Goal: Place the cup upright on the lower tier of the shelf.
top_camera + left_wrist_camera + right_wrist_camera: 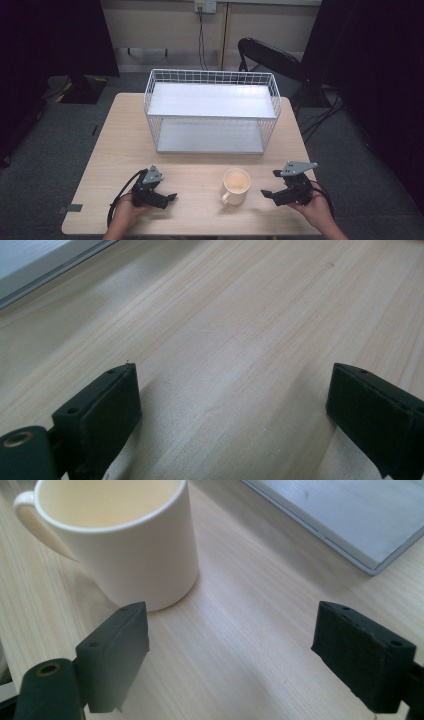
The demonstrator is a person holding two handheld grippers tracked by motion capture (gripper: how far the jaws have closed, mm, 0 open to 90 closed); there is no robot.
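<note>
Both grippers gape wide and hold nothing; the cream ceramic mug (pixel 235 186) stands upright on the table between them, nearer the right one.

In the right gripper view, the right gripper (pixel 232 655) has its black jaws spread wide over bare wood, and the mug (pixel 120 540) sits just ahead of the left jaw, apart from it, handle turned away to the left. The left gripper (pixel 232 412) is equally wide open above bare tabletop, touching nothing. In the high view, both hands come in from the near edge, each gripper held low and pointed inward, the left gripper (pixel 170 198) well apart from the mug. The light wooden table (pixel 115 145) also carries a white wire two-tier shelf rack (pixel 212 110) at its far side; a black folding chair (pixel 270 55) stands behind on grey carpet.
</note>
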